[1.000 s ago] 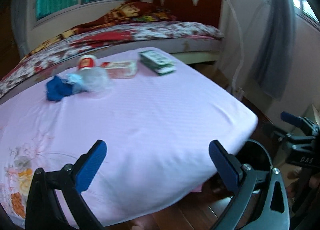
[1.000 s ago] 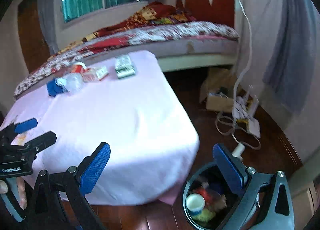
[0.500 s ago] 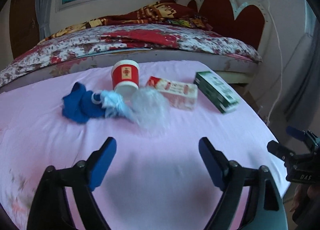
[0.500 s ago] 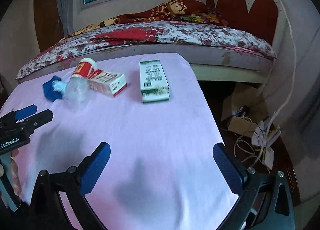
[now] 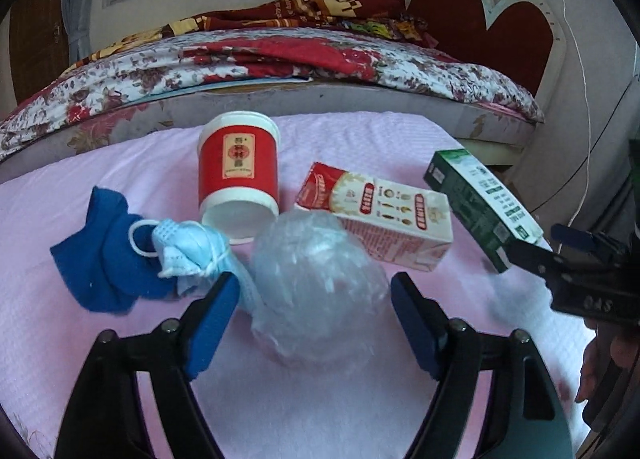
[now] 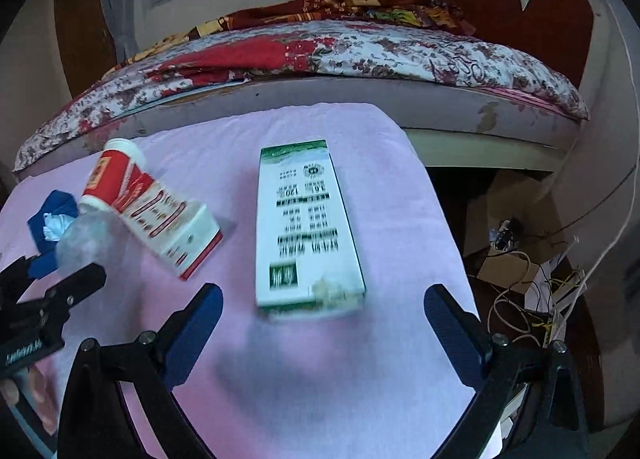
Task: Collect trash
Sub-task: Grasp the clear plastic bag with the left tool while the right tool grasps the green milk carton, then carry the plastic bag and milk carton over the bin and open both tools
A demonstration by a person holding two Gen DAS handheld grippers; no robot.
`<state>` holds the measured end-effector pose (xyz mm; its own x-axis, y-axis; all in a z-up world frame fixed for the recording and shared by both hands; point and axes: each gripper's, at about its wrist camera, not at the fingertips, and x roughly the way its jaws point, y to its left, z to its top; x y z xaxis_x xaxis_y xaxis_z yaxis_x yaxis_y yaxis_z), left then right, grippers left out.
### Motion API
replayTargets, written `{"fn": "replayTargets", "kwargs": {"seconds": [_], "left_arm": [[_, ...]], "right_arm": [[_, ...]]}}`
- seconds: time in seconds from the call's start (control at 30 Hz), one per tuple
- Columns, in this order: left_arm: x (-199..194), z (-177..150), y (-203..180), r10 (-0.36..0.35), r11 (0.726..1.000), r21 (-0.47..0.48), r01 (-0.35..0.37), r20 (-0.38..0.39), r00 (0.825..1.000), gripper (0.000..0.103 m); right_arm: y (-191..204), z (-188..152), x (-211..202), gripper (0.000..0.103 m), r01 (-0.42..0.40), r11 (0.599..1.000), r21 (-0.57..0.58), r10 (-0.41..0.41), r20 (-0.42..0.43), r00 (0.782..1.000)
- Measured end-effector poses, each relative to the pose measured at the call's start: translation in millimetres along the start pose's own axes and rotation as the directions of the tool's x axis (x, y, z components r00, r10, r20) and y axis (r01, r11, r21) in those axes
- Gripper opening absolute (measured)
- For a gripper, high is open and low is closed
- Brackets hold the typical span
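While all the trash still lies on the worktop (image 5: 360, 399), the left tongs (image 5: 312, 323) are closing around the plastic wad (image 5: 316, 283) without yet pressing it, and the right tongs (image 6: 320, 323) gape empty before the green box (image 6: 304, 227).

Red cup (image 5: 238, 169), blue cloth (image 5: 104, 255), pink tablecloth (image 5: 320, 411).

Both grippers have swung from the near corner of the pink-covered table (image 5: 320, 411) up to the litter. The left gripper (image 5: 314, 311), its jaws closing, now brackets the crumpled clear plastic bag (image 5: 316, 283) without pressing it. The right gripper (image 6: 322, 323), wide apart, now sits just short of the green box (image 6: 306, 227), with the trash bin gone from its view.
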<state>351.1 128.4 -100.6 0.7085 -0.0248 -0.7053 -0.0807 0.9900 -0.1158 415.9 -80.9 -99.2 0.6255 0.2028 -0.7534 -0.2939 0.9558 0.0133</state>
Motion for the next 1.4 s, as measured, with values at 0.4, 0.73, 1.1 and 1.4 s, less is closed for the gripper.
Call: {"fn": "replayTargets", "kwargs": {"seconds": [0.4,0.73,1.1,1.4], "left_arm": [[1.0,-4.2,-11.2,0.057,0.993,0.101,-0.056,-0.013,0.998,0.044],[-21.8,-26.5,-27.2,0.035,0.988,0.15,-0.037,0.015,0.999,0.046],[-59.3,-44.1,-34.1,-0.042,0.992,0.12,0.037,0.042,0.998,0.038],[-102.7,-64.0,-61.1,-0.117,0.984,0.141,0.107,0.061,0.991,0.037]], "right_arm": [[2.2,7.2,16.1,0.059,-0.039,0.999,0.02,0.04,-0.043,0.998],[-2.4,-18.5,-6.9,0.058,-0.034,0.999,0.012,0.034,-0.035,0.999],[-7.9,-61.4,-71.8,0.057,-0.035,0.999,0.017,0.035,0.038,0.999],[-20.7,-106.8,-143.8,0.056,-0.006,0.999,0.038,0.003,0.099,0.995]]}}
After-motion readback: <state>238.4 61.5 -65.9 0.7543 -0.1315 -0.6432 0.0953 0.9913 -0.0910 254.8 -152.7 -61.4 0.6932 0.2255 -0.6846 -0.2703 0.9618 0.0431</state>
